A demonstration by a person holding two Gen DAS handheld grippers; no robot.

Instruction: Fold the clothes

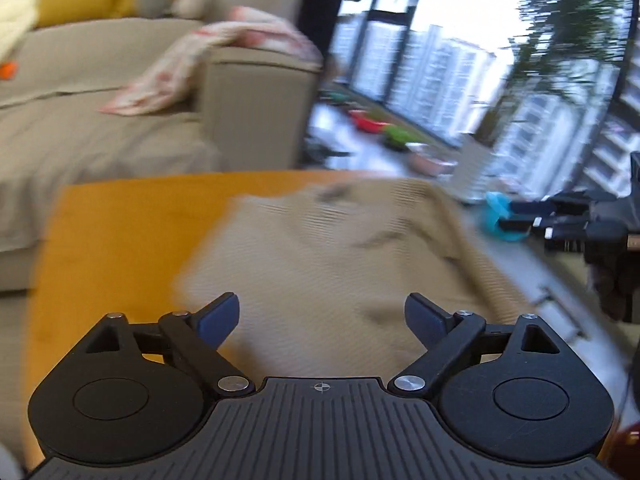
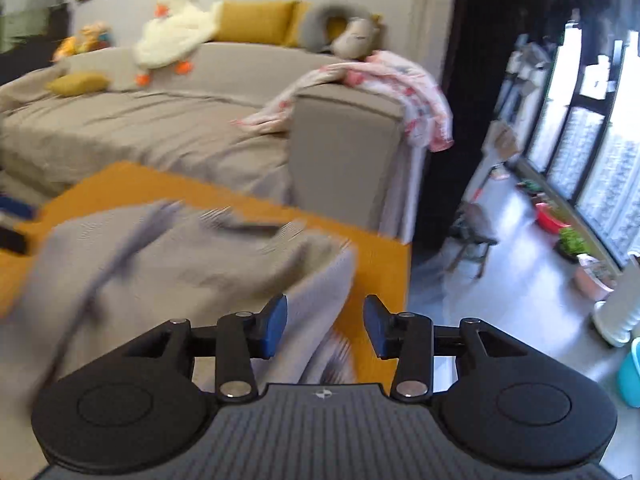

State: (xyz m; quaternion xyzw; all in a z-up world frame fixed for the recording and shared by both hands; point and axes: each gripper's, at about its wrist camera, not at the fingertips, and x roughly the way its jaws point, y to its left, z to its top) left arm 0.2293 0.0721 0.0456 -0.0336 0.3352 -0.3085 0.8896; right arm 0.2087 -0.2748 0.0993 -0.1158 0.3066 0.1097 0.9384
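A beige ribbed garment (image 1: 320, 264) lies rumpled on an orange-yellow table (image 1: 120, 240). My left gripper (image 1: 322, 316) hovers over its near part with jaws wide open and nothing between the blue pads. In the right wrist view the same garment (image 2: 192, 276) covers the left of the table (image 2: 384, 264), its right edge hanging near the table's corner. My right gripper (image 2: 325, 326) stands partly open above that edge; the cloth shows below the gap, and the pads do not press on it. Both views are blurred.
A grey sofa (image 2: 160, 128) stands behind the table, with a pink patterned cloth (image 2: 392, 84) draped over its armrest, yellow cushions and a white plush duck (image 2: 176, 28). Windows, plant pots (image 2: 560, 232) and a teal bucket (image 2: 630, 376) line the floor at right.
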